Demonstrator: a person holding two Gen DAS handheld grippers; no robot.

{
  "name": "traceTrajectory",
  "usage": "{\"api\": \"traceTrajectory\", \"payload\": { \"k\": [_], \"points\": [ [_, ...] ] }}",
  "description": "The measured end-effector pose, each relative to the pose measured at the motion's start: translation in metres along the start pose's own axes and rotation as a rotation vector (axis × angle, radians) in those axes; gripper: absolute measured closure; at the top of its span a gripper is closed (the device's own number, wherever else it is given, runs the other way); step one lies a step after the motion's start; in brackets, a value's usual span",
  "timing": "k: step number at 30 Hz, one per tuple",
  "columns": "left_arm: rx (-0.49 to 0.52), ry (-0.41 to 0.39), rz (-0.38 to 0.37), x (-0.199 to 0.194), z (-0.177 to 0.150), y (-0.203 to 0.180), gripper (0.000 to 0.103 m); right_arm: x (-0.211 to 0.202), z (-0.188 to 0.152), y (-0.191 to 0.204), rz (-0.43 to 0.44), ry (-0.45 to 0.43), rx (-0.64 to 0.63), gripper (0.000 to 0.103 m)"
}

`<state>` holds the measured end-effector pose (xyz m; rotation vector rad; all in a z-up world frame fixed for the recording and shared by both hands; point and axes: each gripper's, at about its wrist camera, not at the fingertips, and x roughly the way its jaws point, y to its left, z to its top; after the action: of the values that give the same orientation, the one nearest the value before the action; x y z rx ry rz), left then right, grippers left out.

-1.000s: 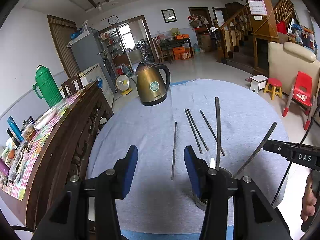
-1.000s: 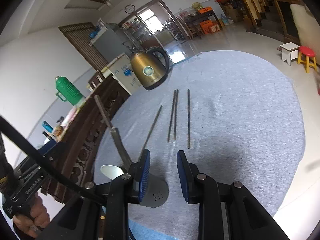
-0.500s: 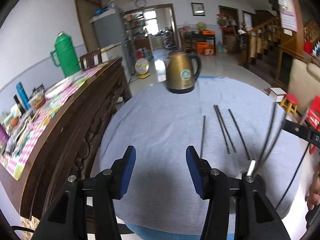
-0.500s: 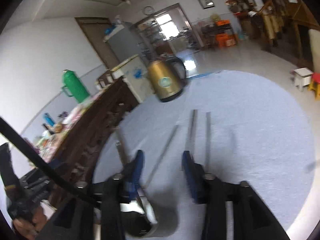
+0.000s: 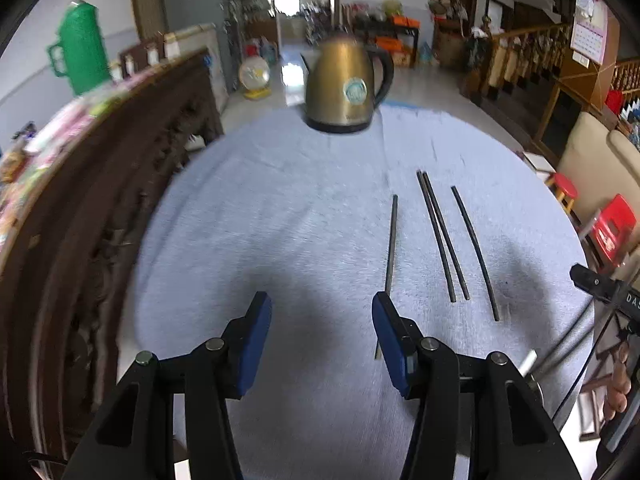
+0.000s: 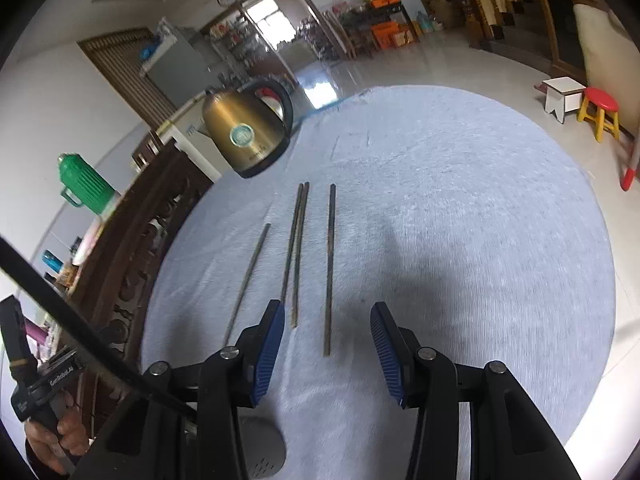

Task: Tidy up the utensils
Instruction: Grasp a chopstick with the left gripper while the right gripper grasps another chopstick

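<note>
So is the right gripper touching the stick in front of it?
Apart. In the right wrist view the right gripper is open, and the lone chopstick lies flat on the tablecloth with cloth showing between it and both pads.

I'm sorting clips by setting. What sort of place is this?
Likely a lived-in family home's main room: a wooden staircase, children's red stool, and a gold electric kettle on a cloth-covered round table.

Four thin dark chopsticks flat on the cloth, roughly parallel, middle two touching.
</note>
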<state>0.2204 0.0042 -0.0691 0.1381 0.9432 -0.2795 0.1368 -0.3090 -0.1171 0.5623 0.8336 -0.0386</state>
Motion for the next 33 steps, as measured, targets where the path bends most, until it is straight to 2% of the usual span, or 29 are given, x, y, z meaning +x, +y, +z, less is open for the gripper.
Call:
{"api": "traceTrajectory", "payload": {
  "k": [4,8,15,19,21,24,25,30,31,32,33],
  "points": [
    [0.020,0.105,-0.069,0.047,0.030,-0.006,0.050,0.036,0.033,0.000,-0.007,0.075,-0.017,0.054],
    [0.041,0.145,-0.090,0.085,0.058,-0.019,0.050,0.082,0.067,-0.001,-0.002,0.163,-0.003,0.056],
    [0.076,0.204,-0.110,0.145,0.100,-0.044,0.050,0.170,0.119,0.016,-0.094,0.278,-0.034,0.064],
    [0.081,0.244,-0.113,0.173,0.112,-0.050,0.050,0.204,0.138,0.019,-0.171,0.297,-0.044,0.066],
    [0.062,0.275,-0.135,0.188,0.116,-0.053,0.050,0.221,0.142,0.021,-0.210,0.318,-0.062,0.071],
    [0.049,0.299,-0.132,0.205,0.122,-0.057,0.050,0.238,0.143,0.023,-0.255,0.356,-0.088,0.076],
    [0.048,0.303,-0.138,0.209,0.124,-0.059,0.050,0.238,0.143,0.026,-0.272,0.338,-0.106,0.077],
    [0.045,0.321,-0.175,0.225,0.127,-0.074,0.051,0.235,0.136,0.034,-0.289,0.336,-0.190,0.096],
    [0.048,0.328,-0.174,0.229,0.126,-0.077,0.053,0.232,0.135,0.034,-0.296,0.333,-0.203,0.096],
    [0.047,0.334,-0.179,0.231,0.125,-0.078,0.062,0.229,0.132,0.033,-0.297,0.331,-0.211,0.096],
    [0.046,0.338,-0.184,0.234,0.124,-0.079,0.065,0.225,0.131,0.031,-0.294,0.329,-0.209,0.097]
  ]
}}
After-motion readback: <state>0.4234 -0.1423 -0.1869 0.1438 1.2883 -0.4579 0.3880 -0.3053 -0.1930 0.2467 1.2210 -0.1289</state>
